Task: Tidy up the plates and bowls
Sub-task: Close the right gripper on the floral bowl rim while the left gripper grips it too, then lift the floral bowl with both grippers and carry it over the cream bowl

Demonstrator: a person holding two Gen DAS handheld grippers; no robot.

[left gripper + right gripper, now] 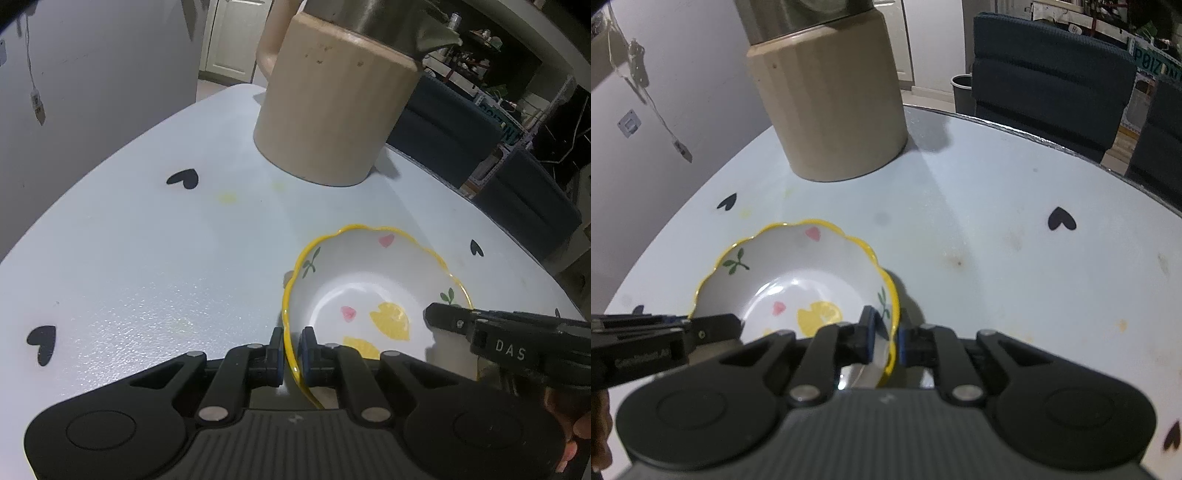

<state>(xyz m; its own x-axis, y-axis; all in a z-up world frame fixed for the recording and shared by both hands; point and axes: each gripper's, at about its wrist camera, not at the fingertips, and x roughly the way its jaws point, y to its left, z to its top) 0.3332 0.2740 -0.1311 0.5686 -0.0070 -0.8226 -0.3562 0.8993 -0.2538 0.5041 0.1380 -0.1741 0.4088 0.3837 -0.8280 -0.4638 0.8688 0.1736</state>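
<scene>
A white bowl (369, 280) with a wavy yellow rim and painted hearts, leaves and lemon slices is held over the pale blue table (147, 258). My left gripper (291, 350) is shut on the bowl's left rim, one pad inside and one outside. My right gripper (886, 336) is shut on the bowl (798, 269) at its right rim. From the right edge of the left wrist view the right gripper (436, 317) comes in. The left gripper (735, 323) shows at the left of the right wrist view. Whether the bowl's base touches the table is hidden.
A tall beige ribbed container (332, 110) with a metal top stands on the table behind the bowl. Black heart marks (183, 179) dot the tabletop. Dark blue chairs (1045, 74) stand at the far right edge. A grey wall (92, 92) rises to the left.
</scene>
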